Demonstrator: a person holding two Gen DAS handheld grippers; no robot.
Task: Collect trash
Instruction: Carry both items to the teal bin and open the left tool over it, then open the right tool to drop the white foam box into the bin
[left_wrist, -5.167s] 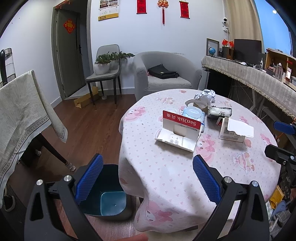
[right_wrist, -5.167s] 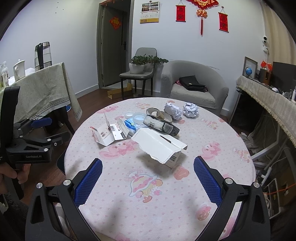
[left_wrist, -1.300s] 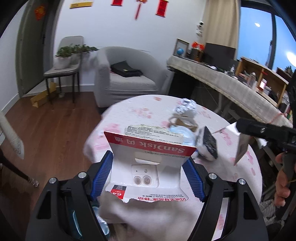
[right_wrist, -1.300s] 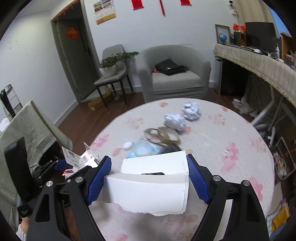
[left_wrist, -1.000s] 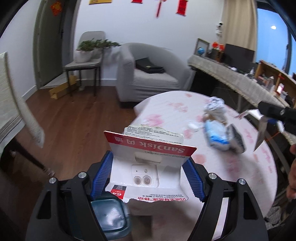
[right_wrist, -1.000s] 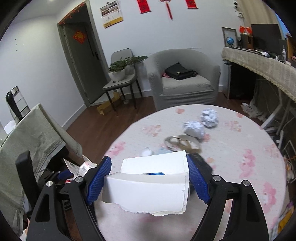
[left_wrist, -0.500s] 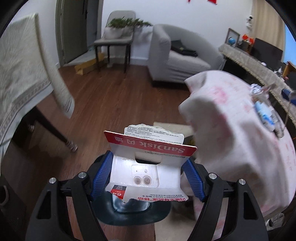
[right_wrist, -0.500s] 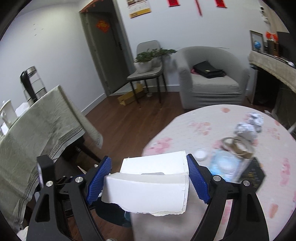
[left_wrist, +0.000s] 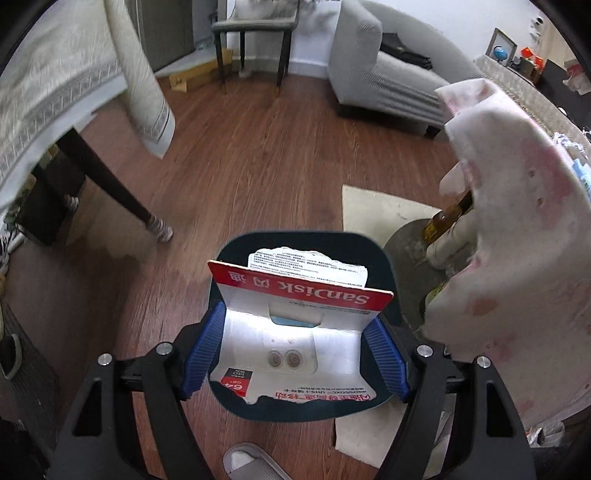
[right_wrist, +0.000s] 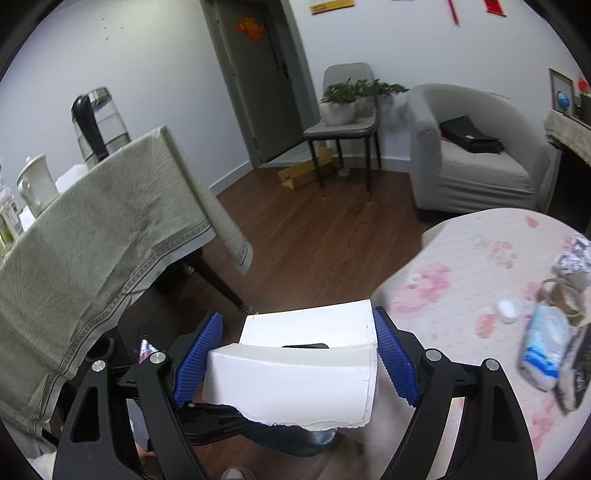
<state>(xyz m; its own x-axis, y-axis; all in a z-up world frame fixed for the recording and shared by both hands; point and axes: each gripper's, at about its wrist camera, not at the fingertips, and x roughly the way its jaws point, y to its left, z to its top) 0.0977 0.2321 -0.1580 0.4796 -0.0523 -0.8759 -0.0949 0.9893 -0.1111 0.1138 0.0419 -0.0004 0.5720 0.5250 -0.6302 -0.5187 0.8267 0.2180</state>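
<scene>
My left gripper (left_wrist: 295, 350) is shut on a red and white SanDisk card package (left_wrist: 295, 317) and holds it right above the dark teal trash bin (left_wrist: 384, 258) on the floor. My right gripper (right_wrist: 295, 354) is shut on a torn white cardboard box (right_wrist: 295, 384), held over the table's left edge; a sliver of the bin (right_wrist: 295, 439) shows under it. On the pink table (right_wrist: 461, 251) lie a blue wipes pack (right_wrist: 543, 350), a tape roll (right_wrist: 561, 295), a foil ball (right_wrist: 576, 258) and a dark packet (right_wrist: 576, 376).
A second table with a beige cloth (right_wrist: 92, 240) stands to the left, its dark leg (left_wrist: 114, 192) near the bin. A grey armchair (right_wrist: 476, 158) and a chair with a plant (right_wrist: 347, 110) stand at the back. A rug (left_wrist: 376, 210) lies under the round table. A slipper (left_wrist: 251, 461) is at the bottom.
Both grippers took packages off the table and swung left and down. The left one now hangs over the bin; the right one has reached the table's edge.
</scene>
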